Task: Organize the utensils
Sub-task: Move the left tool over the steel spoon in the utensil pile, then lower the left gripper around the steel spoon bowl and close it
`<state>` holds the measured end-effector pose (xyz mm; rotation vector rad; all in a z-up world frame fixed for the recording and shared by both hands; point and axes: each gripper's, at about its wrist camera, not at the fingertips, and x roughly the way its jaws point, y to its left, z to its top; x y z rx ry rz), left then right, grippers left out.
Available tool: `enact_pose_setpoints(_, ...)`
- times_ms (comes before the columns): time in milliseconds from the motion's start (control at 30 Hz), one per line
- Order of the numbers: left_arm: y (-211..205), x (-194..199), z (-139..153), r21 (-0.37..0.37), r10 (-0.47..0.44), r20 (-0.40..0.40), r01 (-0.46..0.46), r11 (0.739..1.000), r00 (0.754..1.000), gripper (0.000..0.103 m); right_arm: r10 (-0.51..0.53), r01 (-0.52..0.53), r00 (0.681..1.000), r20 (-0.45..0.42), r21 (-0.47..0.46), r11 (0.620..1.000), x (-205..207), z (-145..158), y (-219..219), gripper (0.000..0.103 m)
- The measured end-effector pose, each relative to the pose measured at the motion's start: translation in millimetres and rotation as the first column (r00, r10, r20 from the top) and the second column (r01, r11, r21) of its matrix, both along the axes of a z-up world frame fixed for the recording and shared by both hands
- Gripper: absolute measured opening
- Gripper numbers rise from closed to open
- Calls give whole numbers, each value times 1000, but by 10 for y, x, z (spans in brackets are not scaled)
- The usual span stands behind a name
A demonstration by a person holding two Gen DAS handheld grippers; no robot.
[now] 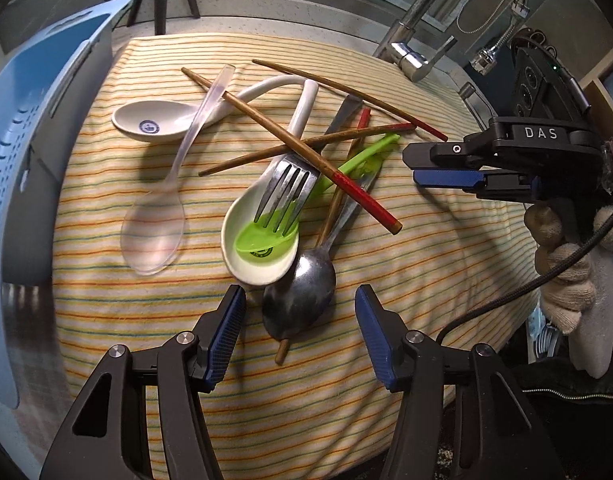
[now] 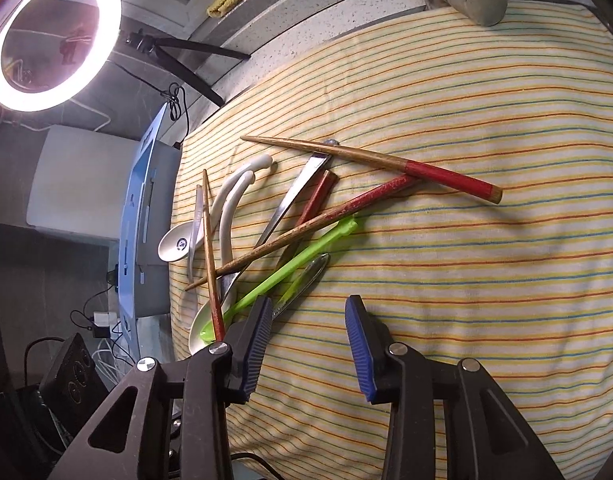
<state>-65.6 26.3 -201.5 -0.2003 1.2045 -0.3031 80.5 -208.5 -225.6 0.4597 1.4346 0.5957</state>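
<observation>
Utensils lie in one tangled heap on the striped cloth point(image 1: 386, 248) covering the surface, none sorted yet. Left gripper point(image 1: 300, 320) hovers low over the near end of the heap, jaws partly apart and straddling the bowl of the metal spoon point(image 1: 300, 298); pads are not touching it, so nothing is held. That spoon is likely the target because its bowl juts free of the pile. Fork point(image 1: 288, 188) rests tines-down in the white ceramic spoon point(image 1: 262, 268), on top of the green plastic spoon point(image 1: 266, 238), and red-tipped chopsticks point(image 1: 346, 184) cross over all three, so lifting from below would drag neighbours. Right gripper point(image 2: 306, 340) sits at the heap's edge, jaws narrowly apart over bare cloth, empty. Blue rack point(image 1: 22, 128) stands beside the cloth, presumably the destination.
</observation>
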Motion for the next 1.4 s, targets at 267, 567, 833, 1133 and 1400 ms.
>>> enact_pose_setpoints(267,-171,35,4,-36,-50,4,50,998,999,48,-9,9,1000,-3,-4,1000,3,-18,-84,35)
enact_pose_setpoints(567,-361,-6,-7,-33,-81,6,81,996,997,46,3,-3,1000,-9,-2,1000,41,-58,-139,35)
enact_pose_setpoints(833,-419,-94,46,-37,-57,8,57,998,998,46,36,-36,999,-15,4,999,50,-70,-111,35)
enact_pose_setpoints(1133,-656,-204,51,-30,-8,15,8,1000,1000,46,98,-97,995,-20,33,995,55,-69,-170,35)
enact_pose_setpoints(1400,-926,-357,57,-18,72,42,-72,997,997,46,180,-179,984,-8,56,982,69,-78,-245,35)
